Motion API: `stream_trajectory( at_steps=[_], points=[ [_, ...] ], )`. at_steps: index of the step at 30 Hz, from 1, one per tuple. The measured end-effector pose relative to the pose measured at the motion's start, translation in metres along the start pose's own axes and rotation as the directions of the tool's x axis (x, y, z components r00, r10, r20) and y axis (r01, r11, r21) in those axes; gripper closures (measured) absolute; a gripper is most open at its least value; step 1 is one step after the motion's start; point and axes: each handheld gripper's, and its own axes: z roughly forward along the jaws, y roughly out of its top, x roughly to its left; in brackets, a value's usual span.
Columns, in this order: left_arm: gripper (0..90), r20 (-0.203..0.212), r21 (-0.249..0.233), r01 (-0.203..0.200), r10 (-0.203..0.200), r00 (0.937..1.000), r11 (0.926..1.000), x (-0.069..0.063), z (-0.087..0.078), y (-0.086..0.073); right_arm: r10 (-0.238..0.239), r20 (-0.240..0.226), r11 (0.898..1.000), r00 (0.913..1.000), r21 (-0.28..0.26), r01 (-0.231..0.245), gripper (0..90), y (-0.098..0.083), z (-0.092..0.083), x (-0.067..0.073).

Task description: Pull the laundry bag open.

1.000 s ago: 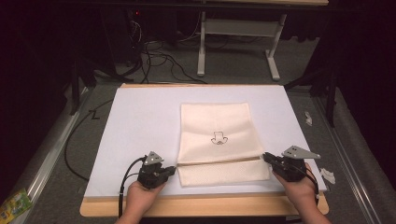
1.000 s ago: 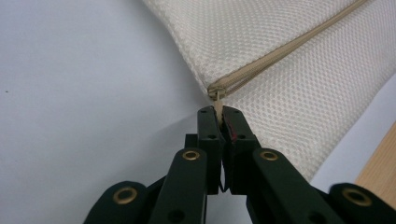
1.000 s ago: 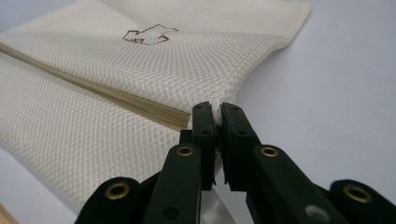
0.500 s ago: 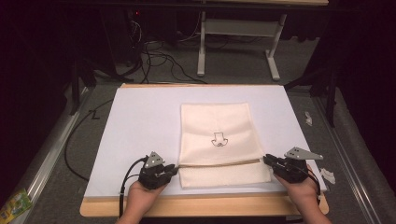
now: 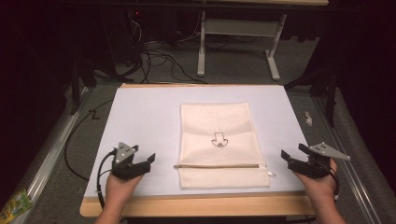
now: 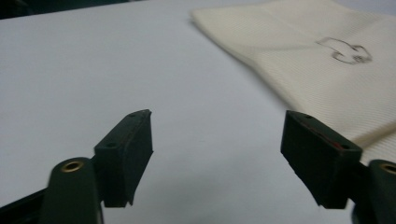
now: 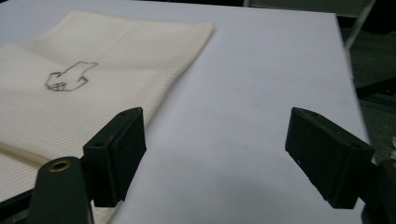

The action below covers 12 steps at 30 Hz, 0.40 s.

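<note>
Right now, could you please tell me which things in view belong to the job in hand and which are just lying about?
Job in hand:
- cream cloth zip pouch with a small black drawing
- left gripper, open, empty
- right gripper, open, empty
- white table mat

Lying about:
- green packet on the floor
- black cables
- white table frame

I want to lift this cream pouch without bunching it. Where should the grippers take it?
Take the cream pouch by its near corners, left gripper and right gripper each coming in level from its own side. It lies flat, so only thin edges offer a pinch; both jaws stand open.
</note>
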Motion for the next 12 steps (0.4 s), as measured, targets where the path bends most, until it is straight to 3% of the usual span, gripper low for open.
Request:
stream_trajectory(
  at_steps=[2, 4, 12],
  points=[
    [20.5, -0.03, -0.011, 0.02, -0.02, 0.9994, 0.9997, 0.01, -0.006, -0.002, 0.015, 0.034, 1.0, 0.9993, -0.022, -0.014, 18.9, -0.001, -0.009, -0.011],
    [20.2, -0.034, -0.006, 0.022, -0.022, 0.9992, 0.9997, 0.014, -0.007, -0.004, 0.024, 0.038, 0.999, 0.999, -0.022, -0.023, 18.5, -0.002, -0.01, -0.012],
    [16.5, -0.027, 0.02, -0.039, 0.039, 0.9989, 0.9991, 0.005, 0.0, -0.004, -0.021, 0.015, 1.0, 0.9997, -0.005, 0.021, 17.0, -0.001, 0.001, 0.002]
  ],
)
